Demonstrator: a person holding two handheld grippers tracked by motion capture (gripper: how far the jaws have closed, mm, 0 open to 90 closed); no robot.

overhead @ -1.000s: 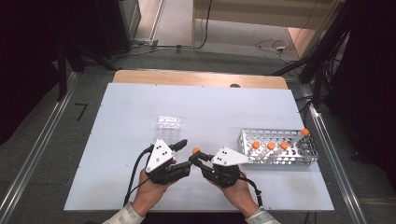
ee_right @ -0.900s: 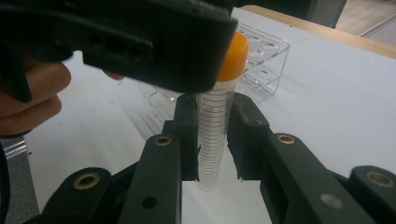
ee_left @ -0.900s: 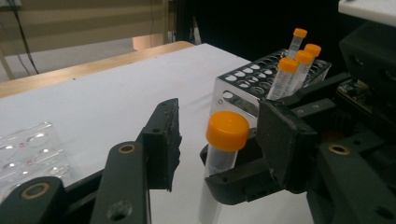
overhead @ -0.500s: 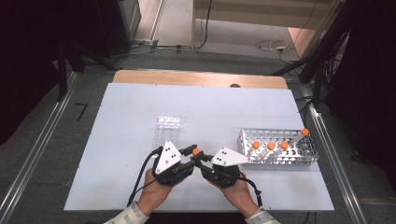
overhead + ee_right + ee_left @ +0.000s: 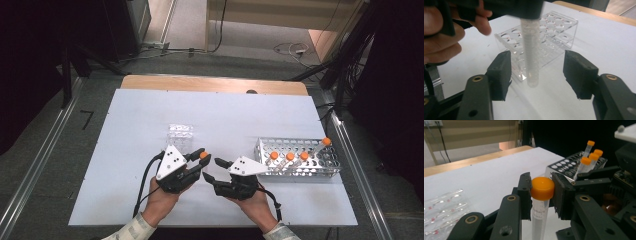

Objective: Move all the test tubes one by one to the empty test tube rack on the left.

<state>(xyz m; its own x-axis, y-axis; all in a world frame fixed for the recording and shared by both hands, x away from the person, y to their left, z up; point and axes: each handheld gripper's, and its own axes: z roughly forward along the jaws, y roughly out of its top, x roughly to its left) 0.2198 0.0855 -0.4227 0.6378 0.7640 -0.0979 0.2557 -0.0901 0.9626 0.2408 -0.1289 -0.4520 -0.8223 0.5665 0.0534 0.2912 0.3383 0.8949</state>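
The left gripper [image 5: 541, 192] has its black ribbed pads clamped on the smooth orange screw cap of a clear plastic centrifuge tube [image 5: 539, 212], which hangs upright above the white table [image 5: 140, 115], long axis vertical, cap uppermost and rounded tip pointing down; faint print shows on the wall just under the cap. In the right gripper view the same tube [image 5: 531, 52] hangs between the jaws of the right gripper [image 5: 537, 72], whose jaws have just been opening and now stand well apart, neither pad touching the tube. From above, the left gripper [image 5: 199, 159] and the right gripper [image 5: 212, 170] meet tip to tip near the front middle of the table, each held in a hand. Behind the tube stands a transparent acrylic rack [image 5: 541, 42] with rows of round holes, near but apart from it. To the right is a perforated metal rack [image 5: 300, 162] holding four orange-capped tubes [image 5: 290, 160], which lean in their holes. Nothing lies between the held tube and the acrylic rack.
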